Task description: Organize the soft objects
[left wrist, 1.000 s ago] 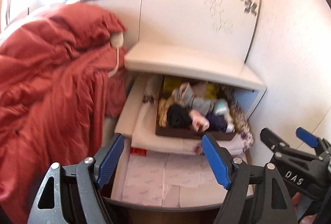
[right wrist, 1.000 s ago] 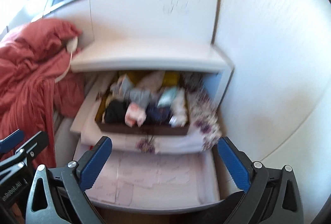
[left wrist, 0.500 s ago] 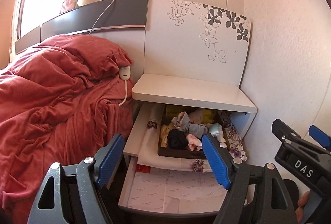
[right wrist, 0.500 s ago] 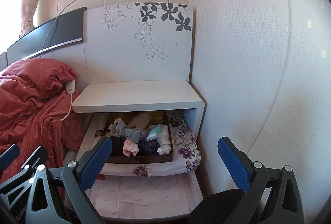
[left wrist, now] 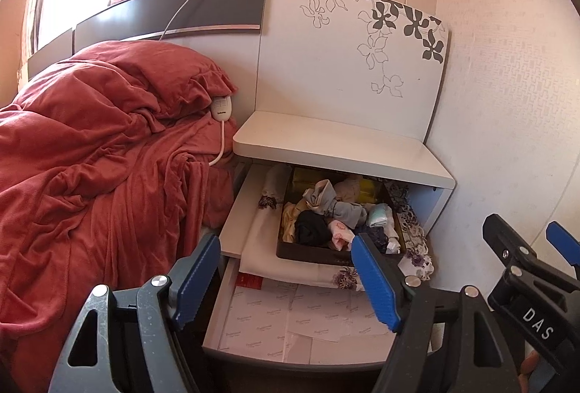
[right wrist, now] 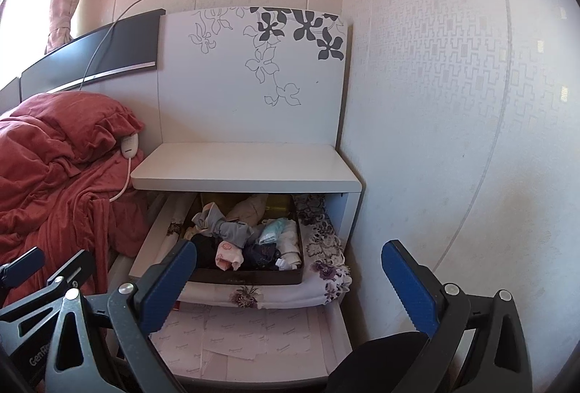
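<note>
Grippers farther back; box [left wrist: 308, 253] of jumbled socks [left wrist: 328, 211].

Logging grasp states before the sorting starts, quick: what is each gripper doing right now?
Left gripper: open, holding nothing.
Right gripper: open, holding nothing.

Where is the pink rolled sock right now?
The pink rolled sock lies at the front of the dark fabric-filled box, between black and navy garments.
</note>
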`<state>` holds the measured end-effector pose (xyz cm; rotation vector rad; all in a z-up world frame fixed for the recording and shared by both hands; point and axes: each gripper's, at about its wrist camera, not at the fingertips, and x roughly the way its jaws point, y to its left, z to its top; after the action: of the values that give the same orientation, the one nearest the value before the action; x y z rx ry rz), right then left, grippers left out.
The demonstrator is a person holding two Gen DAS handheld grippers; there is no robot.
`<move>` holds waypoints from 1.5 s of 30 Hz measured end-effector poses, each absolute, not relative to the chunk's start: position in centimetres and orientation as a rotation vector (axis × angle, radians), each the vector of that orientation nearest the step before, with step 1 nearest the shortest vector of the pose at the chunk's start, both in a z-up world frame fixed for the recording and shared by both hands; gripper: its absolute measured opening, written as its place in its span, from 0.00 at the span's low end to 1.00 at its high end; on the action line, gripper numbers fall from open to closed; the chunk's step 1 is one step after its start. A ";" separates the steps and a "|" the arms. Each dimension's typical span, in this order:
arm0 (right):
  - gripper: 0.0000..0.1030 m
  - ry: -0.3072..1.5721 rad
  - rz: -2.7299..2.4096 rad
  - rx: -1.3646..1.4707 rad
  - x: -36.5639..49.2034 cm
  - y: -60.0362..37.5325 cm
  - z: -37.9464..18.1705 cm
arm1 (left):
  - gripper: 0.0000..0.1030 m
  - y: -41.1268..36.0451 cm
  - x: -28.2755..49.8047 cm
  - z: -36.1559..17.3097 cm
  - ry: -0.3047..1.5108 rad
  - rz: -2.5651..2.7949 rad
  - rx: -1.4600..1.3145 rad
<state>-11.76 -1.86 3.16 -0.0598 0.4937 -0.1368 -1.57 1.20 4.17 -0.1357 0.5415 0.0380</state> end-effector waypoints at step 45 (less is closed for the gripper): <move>1.00 0.559 -0.128 -0.058 -11.0 -1.8 1.0 | 0.62 0.8 -0.8 2.7 0.628 -0.046 -0.145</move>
<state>-11.02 -1.75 0.97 -0.0581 0.5593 -0.1279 -0.82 0.83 2.68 -0.1449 0.6284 -0.0460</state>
